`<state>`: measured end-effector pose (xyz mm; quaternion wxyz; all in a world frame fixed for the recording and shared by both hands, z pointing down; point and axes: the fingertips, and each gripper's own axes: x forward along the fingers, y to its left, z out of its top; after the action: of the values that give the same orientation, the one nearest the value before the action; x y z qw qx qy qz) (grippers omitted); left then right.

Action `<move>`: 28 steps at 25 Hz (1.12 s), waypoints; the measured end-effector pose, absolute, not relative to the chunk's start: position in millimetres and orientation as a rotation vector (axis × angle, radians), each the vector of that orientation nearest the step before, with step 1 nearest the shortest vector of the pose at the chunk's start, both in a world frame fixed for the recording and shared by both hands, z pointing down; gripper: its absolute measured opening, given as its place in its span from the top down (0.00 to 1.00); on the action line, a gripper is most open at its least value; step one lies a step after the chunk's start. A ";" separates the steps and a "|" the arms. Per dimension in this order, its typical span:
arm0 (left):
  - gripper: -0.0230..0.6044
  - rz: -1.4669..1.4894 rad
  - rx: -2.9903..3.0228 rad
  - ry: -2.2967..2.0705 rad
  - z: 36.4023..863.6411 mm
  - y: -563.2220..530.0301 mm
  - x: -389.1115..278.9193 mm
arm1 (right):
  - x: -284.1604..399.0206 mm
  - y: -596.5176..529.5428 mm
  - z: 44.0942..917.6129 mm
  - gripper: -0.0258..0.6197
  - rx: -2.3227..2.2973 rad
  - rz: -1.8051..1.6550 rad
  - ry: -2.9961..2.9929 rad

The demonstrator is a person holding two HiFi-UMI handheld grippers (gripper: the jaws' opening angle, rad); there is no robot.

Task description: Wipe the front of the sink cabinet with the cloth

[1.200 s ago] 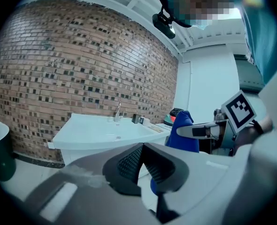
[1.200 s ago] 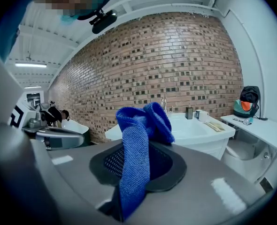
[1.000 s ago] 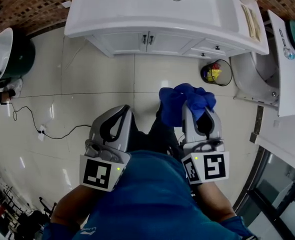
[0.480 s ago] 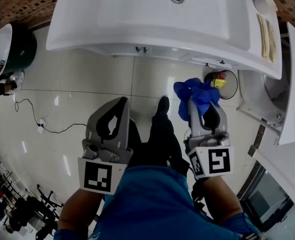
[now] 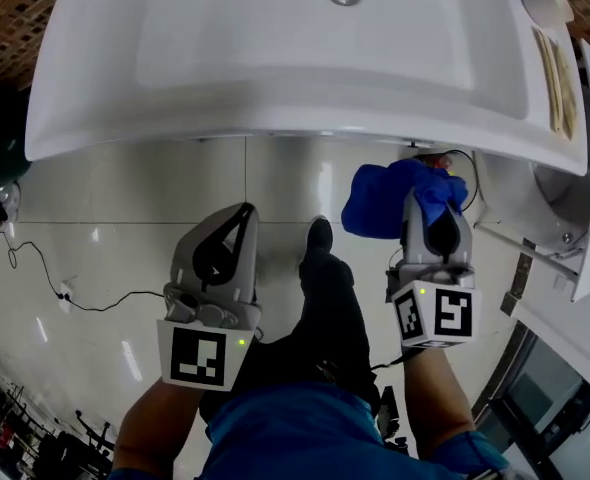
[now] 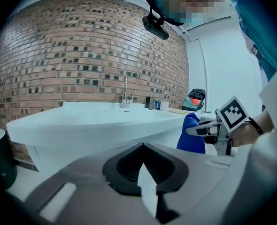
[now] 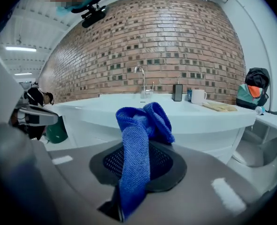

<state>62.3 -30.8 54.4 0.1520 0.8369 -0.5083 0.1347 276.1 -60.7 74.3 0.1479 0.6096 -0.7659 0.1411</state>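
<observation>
**Cloth held just under the sink's front edge**

The blue cloth (image 5: 383,200) is clamped in the right tongs (image 5: 431,194). A strip of it runs down between the closed jaws and the rest bunches up past their tips. It hangs over the tiled floor (image 5: 125,183), under the right part of the front edge of the white sink top (image 5: 275,68). The sink cabinet front (image 7: 209,142) lies just ahead of it; I cannot tell whether the two touch. The left tongs (image 5: 239,218) are clenched on nothing, lower and well to the left. A faucet (image 7: 142,81), a dark dispenser (image 7: 177,92) and a mug (image 7: 197,96) stand along the sink top's back edge.
</observation>
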 end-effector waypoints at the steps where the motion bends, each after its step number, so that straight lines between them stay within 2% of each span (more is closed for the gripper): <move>1: 0.95 0.379 2.397 -1.459 68.7 -35.1 60.5 | 279.6 -65.4 86.9 0.82 1.770 0.395 -2.185; 7: 0.95 0.332 2.423 -1.441 154.4 -69.1 66.1 | 306.9 -97.1 153.1 0.82 1.907 0.324 -2.097; 12: 0.95 0.249 2.462 -1.417 194.5 -93.9 72.9 | 317.0 -111.6 188.1 0.82 1.992 0.268 -2.067; 18: 0.95 0.191 2.537 -1.359 222.4 -91.0 83.2 | 313.1 -118.4 192.7 0.82 2.101 0.141 -2.105; 28: 0.95 0.063 2.576 -1.398 270.0 -97.3 59.0 | 313.3 -108.6 202.1 0.82 2.201 -0.119 -2.141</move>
<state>59.0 -97.3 270.0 0.1048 0.8739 -0.4742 0.0214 313.3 -108.6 202.1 0.0342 0.7159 -0.6963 -0.0387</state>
